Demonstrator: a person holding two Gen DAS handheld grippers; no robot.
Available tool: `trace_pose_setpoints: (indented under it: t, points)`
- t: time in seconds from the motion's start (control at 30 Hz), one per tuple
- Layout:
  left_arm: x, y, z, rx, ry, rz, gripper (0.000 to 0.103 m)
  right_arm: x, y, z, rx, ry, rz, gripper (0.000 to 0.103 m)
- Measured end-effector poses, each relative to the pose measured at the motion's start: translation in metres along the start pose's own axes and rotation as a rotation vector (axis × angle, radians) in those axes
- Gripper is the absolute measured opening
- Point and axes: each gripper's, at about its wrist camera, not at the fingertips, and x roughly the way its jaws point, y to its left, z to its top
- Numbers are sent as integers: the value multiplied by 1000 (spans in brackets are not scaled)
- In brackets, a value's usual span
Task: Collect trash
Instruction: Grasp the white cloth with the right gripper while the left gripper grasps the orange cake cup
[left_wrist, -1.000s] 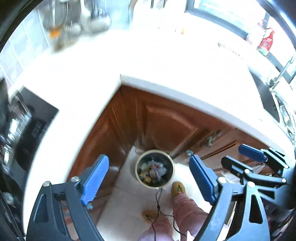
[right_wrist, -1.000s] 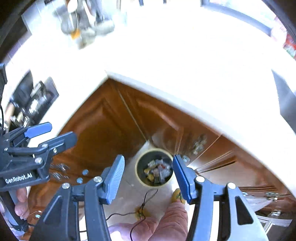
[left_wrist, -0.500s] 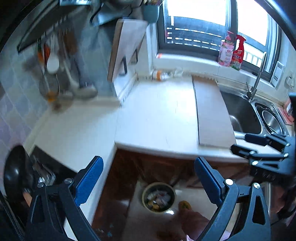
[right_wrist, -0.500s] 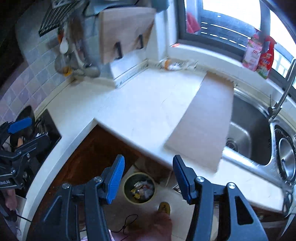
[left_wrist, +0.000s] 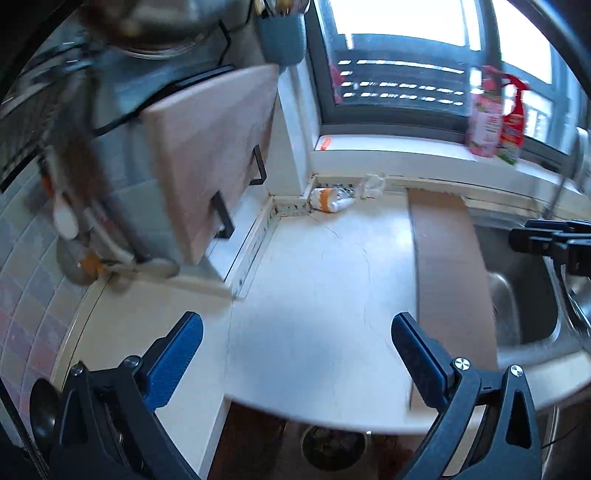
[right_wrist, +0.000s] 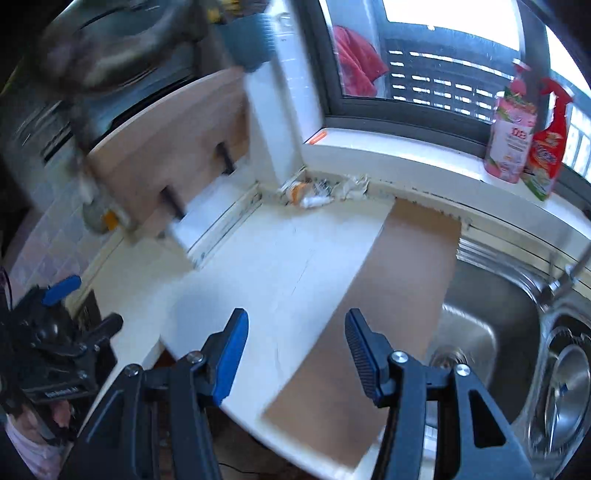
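Facing white countertop (left_wrist: 314, 295), left gripper (left_wrist: 295, 343) gaping empty, right gripper (right_wrist: 293, 347) half-spread empty, aiming toward corner litter (left_wrist: 332, 197)

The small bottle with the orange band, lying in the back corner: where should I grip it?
Grip the small bottle across its banded middle, coming from the open counter side. It lies on its side against the wall with crumpled wrappers beside it, so its front looks freest.

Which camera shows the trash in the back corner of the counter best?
Right wrist: the corner trash is sharper there, showing an orange-banded bottle and crumpled wrappers spread along the wall. Left wrist shows the same pile, smaller and blurrier, with the wrappers hard to tell apart.
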Motion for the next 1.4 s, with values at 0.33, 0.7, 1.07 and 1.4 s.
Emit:
trace_pose_setpoints:
  t: [0.33, 0.7, 1.07, 1.4]
  points:
    - [183, -30, 132, -80, 101, 6, 101, 142, -105, 130, 162, 23, 138, 66]
    - [339, -38, 191, -224, 211, -31, 101, 302, -152, 189, 288, 128, 132, 66]
    - [406, -40, 208, -269, 238, -12, 101, 362, -156, 187, 274, 156, 217, 45]
    - [452, -46, 199, -323, 328, -3, 87, 343, -154, 163, 218, 203, 313, 43]
